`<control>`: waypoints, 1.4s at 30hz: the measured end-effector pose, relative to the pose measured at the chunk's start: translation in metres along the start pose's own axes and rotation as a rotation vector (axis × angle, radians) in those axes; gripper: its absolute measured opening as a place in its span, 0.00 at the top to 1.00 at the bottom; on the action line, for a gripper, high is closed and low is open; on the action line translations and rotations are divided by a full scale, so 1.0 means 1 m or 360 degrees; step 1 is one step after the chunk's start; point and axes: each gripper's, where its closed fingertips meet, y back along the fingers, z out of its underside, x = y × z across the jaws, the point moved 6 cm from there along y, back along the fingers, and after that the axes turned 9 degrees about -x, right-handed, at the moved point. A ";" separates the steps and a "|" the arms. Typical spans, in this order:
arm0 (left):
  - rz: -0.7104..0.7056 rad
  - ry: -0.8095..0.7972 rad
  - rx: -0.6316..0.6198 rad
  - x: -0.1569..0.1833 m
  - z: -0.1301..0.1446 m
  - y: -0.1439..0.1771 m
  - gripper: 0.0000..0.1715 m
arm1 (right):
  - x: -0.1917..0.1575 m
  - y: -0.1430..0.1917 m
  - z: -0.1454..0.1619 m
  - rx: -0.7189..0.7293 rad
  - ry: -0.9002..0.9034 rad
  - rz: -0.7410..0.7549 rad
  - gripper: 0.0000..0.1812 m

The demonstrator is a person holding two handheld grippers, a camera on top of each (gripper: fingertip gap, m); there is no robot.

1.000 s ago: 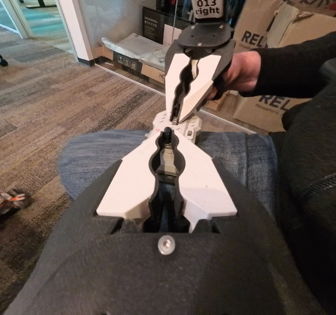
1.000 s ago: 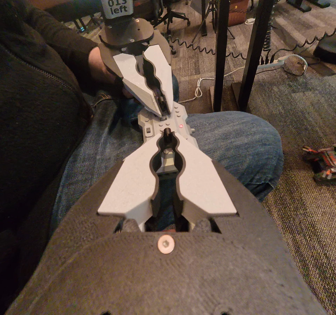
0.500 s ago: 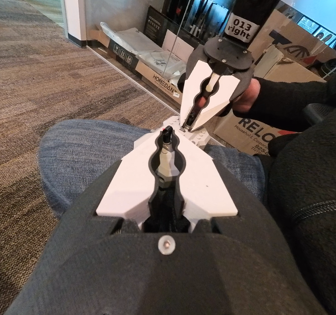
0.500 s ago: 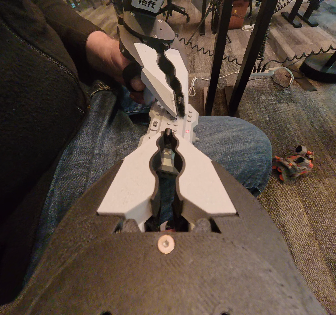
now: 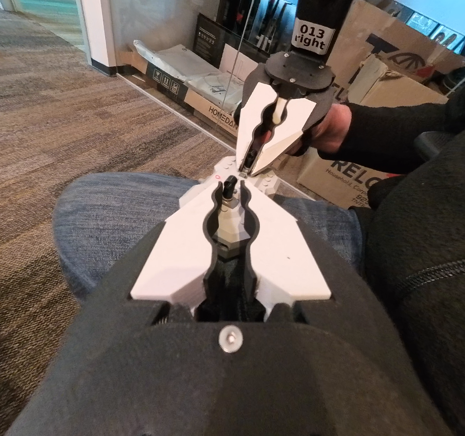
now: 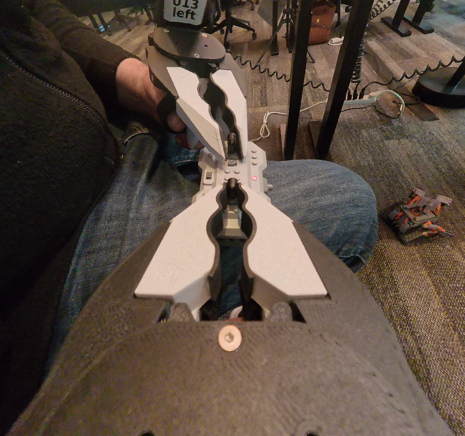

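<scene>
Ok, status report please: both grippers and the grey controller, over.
Left gripper shut on one black stick. Right gripper shut on the other black stick. Grey controller rests on the knee. Nothing in the way.

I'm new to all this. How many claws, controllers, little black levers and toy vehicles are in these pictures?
Claws: 2, the left claw and the right claw
Grey controller: 1
Black levers: 2, one between each claw's fingers
Toy vehicle on the carpet: 1
Total: 6

both grippers [image 6: 232,185] [image 6: 231,156] on grey controller [image 6: 232,172] – knee beneath
</scene>
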 end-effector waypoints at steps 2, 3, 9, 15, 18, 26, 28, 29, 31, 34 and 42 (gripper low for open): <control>-0.0018 -0.0018 -0.0001 0.000 0.000 0.001 0.95 | -0.001 0.000 0.000 0.0007 -0.0009 -0.0009 0.97; -0.0032 -0.0039 -0.0005 0.001 0.000 0.000 0.95 | -0.001 0.000 0.000 0.0004 -0.0012 -0.0011 0.97; -0.0069 -0.0111 -0.0026 0.002 0.001 -0.001 0.96 | 0.004 0.001 0.003 0.0048 -0.0164 -0.0032 0.97; -0.0086 -0.0189 -0.0032 0.005 0.002 -0.002 0.97 | 0.006 0.001 0.006 0.0102 -0.0302 -0.0052 0.97; -0.0081 -0.0201 -0.0035 0.006 0.002 -0.003 0.97 | 0.007 0.002 0.007 0.0117 -0.0352 -0.0068 0.97; -0.0060 -0.0128 -0.0017 0.004 0.000 -0.004 0.97 | 0.004 0.004 0.007 0.0103 -0.0273 -0.0048 0.97; -0.0034 -0.0026 -0.0009 0.001 0.000 -0.005 0.97 | 0.002 0.004 0.007 0.0084 -0.0214 -0.0022 0.97; -0.0020 0.0017 -0.0002 0.000 -0.001 -0.005 0.97 | 0.000 0.005 0.007 0.0076 -0.0177 -0.0006 0.97; 0.0007 0.0080 0.0008 -0.002 -0.001 -0.006 0.97 | 0.000 0.005 0.007 0.0066 -0.0142 0.0013 0.97; 0.0012 0.0117 0.0001 -0.002 -0.002 -0.007 0.96 | 0.000 0.005 0.008 0.0082 -0.0146 0.0015 0.97; 0.0022 0.0106 0.0009 -0.001 -0.002 -0.008 0.96 | 0.000 0.007 0.009 0.0089 -0.0161 0.0005 0.97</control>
